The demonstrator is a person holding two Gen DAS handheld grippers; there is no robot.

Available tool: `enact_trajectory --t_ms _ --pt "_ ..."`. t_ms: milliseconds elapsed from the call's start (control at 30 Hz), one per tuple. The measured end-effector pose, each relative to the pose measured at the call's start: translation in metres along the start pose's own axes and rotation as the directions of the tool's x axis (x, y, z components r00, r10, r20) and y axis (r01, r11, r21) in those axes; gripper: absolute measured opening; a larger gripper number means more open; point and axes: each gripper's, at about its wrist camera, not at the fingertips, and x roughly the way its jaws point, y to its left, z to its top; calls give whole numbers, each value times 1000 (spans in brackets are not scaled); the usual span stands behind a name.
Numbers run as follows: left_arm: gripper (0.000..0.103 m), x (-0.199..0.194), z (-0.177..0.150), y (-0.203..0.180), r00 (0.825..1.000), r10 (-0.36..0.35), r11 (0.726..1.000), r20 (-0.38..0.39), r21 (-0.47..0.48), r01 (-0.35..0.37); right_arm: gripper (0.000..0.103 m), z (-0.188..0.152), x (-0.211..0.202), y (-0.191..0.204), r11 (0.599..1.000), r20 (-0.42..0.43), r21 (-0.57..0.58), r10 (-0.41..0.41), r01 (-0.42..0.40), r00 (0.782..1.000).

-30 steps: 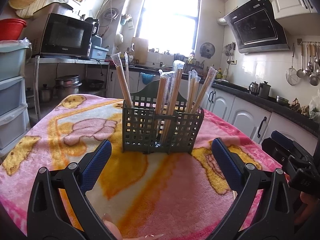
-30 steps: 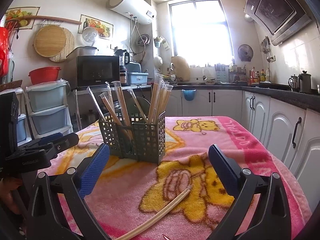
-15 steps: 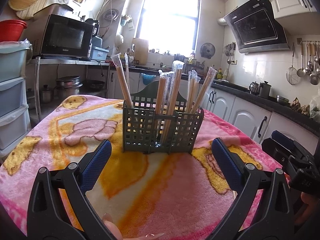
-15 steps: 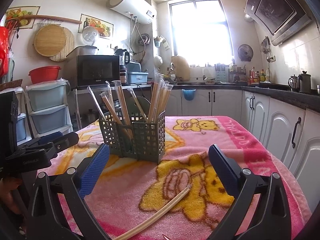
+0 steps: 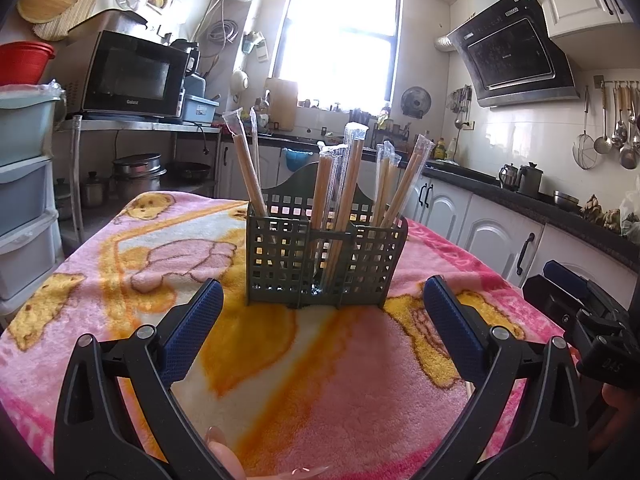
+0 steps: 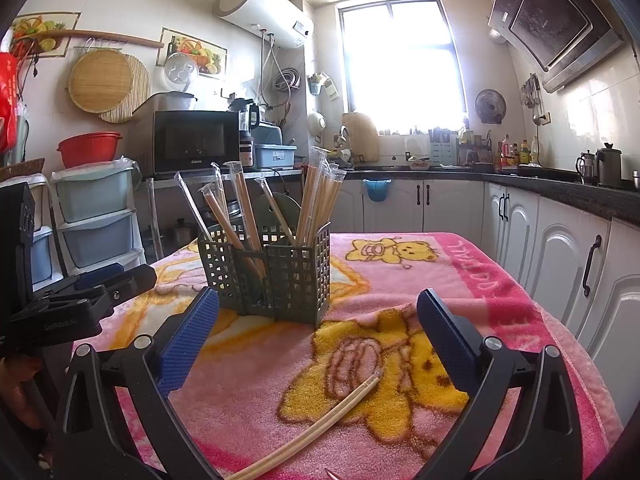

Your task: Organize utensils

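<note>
Pink blanket (image 6: 460, 276) covers table; kitchen cabinets (image 6: 520, 232) beside.

Microwave (image 5: 132, 76) on shelf, kettle (image 6: 608, 168) on counter, window (image 5: 340, 44) behind.

The blanket (image 6: 460, 280) is pink with yellow bears. The basket (image 5: 324, 264) is dark green with little square holes. The chopsticks (image 6: 320, 428) are light tan. The gripper pads (image 6: 184, 344) are blue.
</note>
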Motion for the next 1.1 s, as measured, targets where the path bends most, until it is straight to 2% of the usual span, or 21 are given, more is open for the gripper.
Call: enact_trajectory --t_ms 1100 --pt "93 -5 -1 0 1000 14 1000 2 5 -14 96 -4 -2 -2 1000 -11 4 -15 15 1000"
